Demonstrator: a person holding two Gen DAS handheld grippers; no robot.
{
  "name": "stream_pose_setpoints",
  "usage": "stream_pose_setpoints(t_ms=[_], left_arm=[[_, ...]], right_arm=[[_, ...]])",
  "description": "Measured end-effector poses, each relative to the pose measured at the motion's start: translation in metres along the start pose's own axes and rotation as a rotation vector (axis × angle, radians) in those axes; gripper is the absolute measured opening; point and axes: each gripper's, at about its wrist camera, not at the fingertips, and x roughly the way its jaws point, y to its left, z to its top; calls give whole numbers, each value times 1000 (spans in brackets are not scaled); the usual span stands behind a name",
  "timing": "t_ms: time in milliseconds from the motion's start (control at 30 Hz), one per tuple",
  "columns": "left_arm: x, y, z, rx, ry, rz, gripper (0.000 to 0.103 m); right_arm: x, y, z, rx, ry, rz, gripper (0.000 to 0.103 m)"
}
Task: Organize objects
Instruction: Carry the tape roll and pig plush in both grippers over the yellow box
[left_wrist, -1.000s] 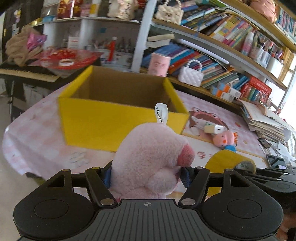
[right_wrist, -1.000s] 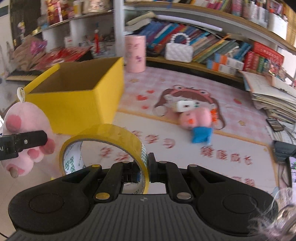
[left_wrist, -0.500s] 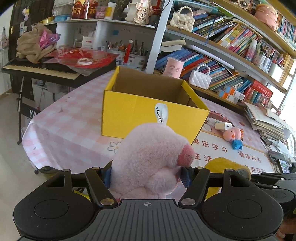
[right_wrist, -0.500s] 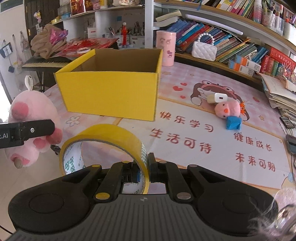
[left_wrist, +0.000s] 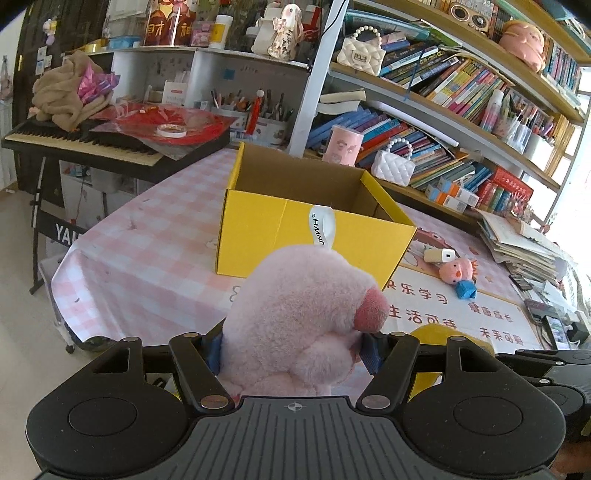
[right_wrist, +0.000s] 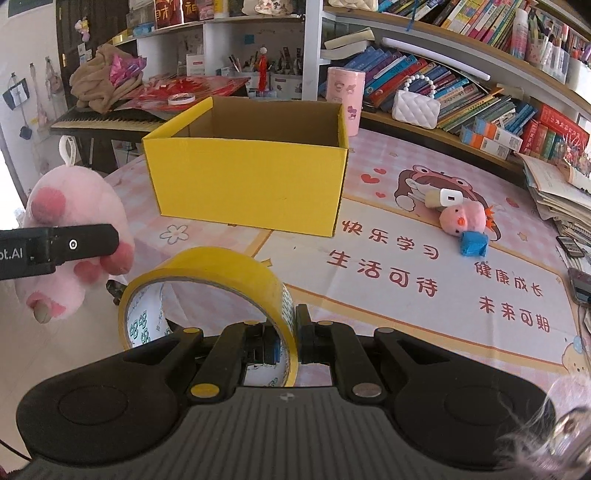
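Left gripper (left_wrist: 291, 349) — jaws closed around a pink plush toy (left_wrist: 299, 317), held in the air off the table's near edge.

Yellow cardboard box (right_wrist: 247, 184) — open-topped, standing on the pink tablecloth (right_wrist: 406, 266), well ahead of both tools.

Right gripper (right_wrist: 286, 338) — jaws pinched on the wall of a yellow tape roll (right_wrist: 207, 291), likewise held short of the box.

Step in hand, as I judge it: carrying to the box. Next calls for bringing each item over the open top, then releasing.
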Motion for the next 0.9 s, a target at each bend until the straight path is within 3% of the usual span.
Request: stream_pose_setpoints(t_ms=[300,500,667,900], left_arm=[[-5,4,1,6,-21,-9,67],[-6,-1,18,22,-94,-26,67],[-1,-8,46,38,-174,-36,68],[17,-15,91,50,-262,-16,68]], right_arm=[[-4,11,-2,-20,-3,6,8],[-3,7,9,-17,-35,2,8],[6,-7,40,39,-75,12,8],[31,-30,108,106,-186,32,8]])
